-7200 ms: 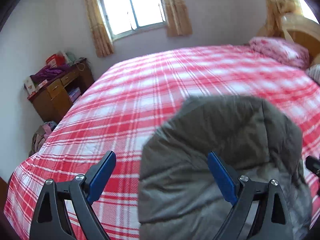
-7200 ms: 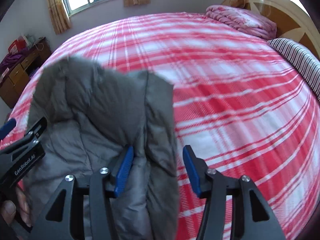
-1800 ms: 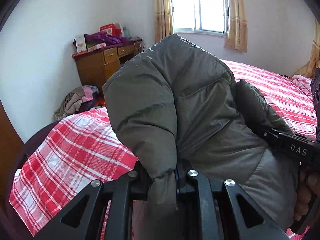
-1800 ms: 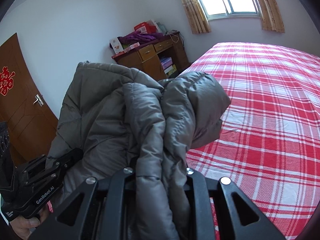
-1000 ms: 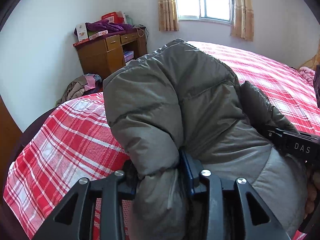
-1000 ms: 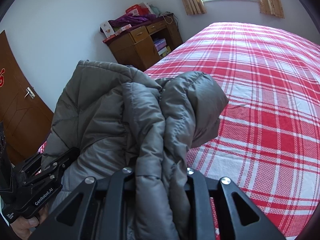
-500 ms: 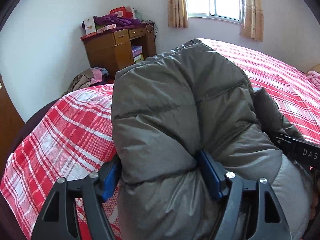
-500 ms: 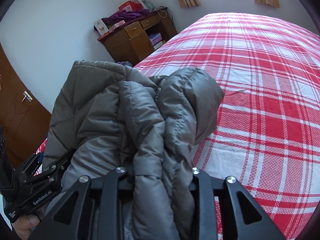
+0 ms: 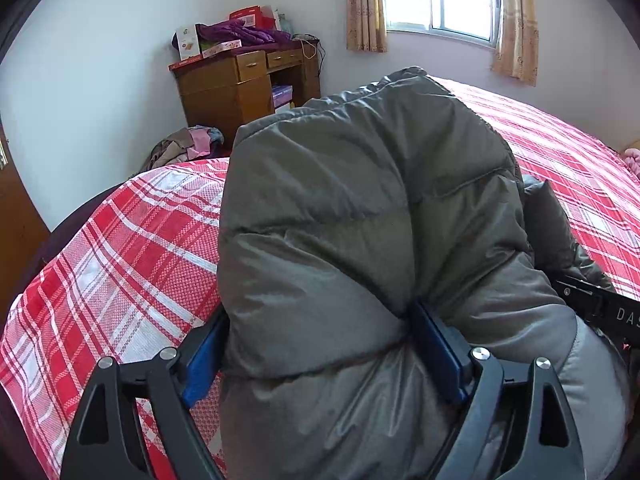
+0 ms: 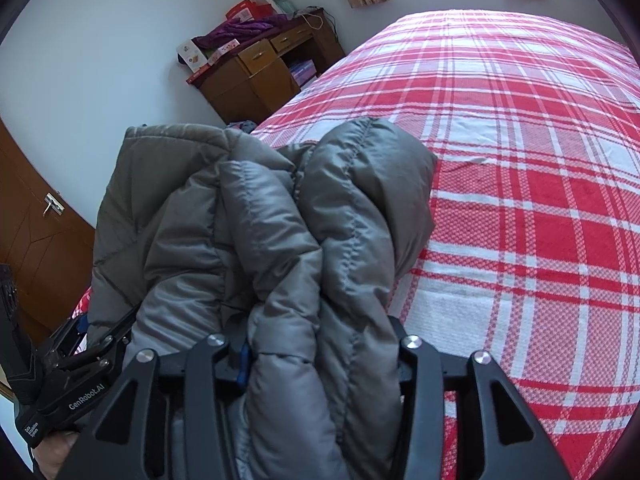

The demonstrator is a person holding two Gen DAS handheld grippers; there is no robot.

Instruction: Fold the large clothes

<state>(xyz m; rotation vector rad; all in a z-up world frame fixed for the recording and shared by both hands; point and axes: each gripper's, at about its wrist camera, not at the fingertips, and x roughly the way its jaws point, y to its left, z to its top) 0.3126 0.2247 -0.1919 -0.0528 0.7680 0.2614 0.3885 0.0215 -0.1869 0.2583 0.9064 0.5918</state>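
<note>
Release looks to be the step in hand: the folded grey down jacket (image 9: 360, 240) sits at the near corner of the plaid bed (image 10: 540, 200). The left gripper (image 9: 320, 360) and right gripper (image 10: 320, 356) have just been opening, their jaws apart with padding bulging between them. Next, I judge, both must draw back without dragging the bundle open.

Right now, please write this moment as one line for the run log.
item: puffy grey down jacket, folded, on red plaid bedspread | left tongs: just opening, jacket between | right tongs: just opening, jacket between
</note>
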